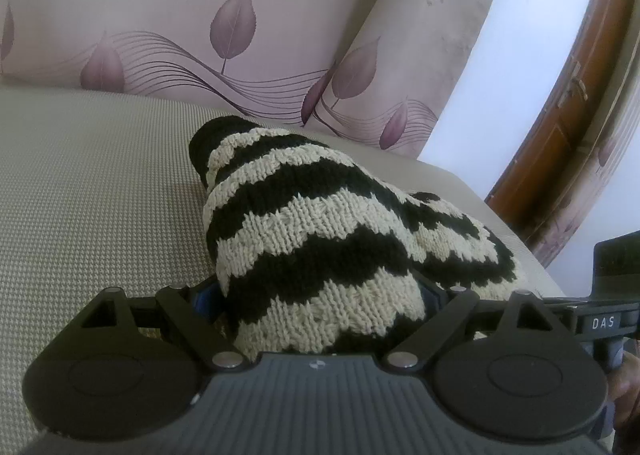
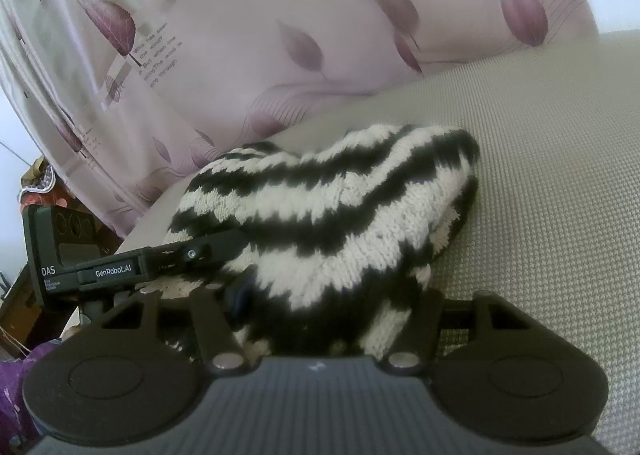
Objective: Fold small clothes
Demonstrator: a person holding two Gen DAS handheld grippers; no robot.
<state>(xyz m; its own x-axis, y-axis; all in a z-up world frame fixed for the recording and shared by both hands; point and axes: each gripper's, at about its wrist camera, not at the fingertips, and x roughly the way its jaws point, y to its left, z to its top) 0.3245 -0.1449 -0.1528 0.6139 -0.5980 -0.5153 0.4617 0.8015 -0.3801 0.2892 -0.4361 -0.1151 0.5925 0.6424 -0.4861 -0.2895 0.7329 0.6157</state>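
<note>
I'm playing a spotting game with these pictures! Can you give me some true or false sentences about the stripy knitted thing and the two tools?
1. The knitted garment has black and cream stripes. True.
2. It lies flat and neatly folded. False: it is bunched up, draped over the left tool and the right tool.
3. The surface under it is a beige woven fabric. True.
4. The cloth behind is printed with stars. False: it shows purple leaves.
5. Only one tool reaches the garment. False: both do.

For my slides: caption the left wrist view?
Left gripper draped by a striped knit on a beige cushion.
</note>
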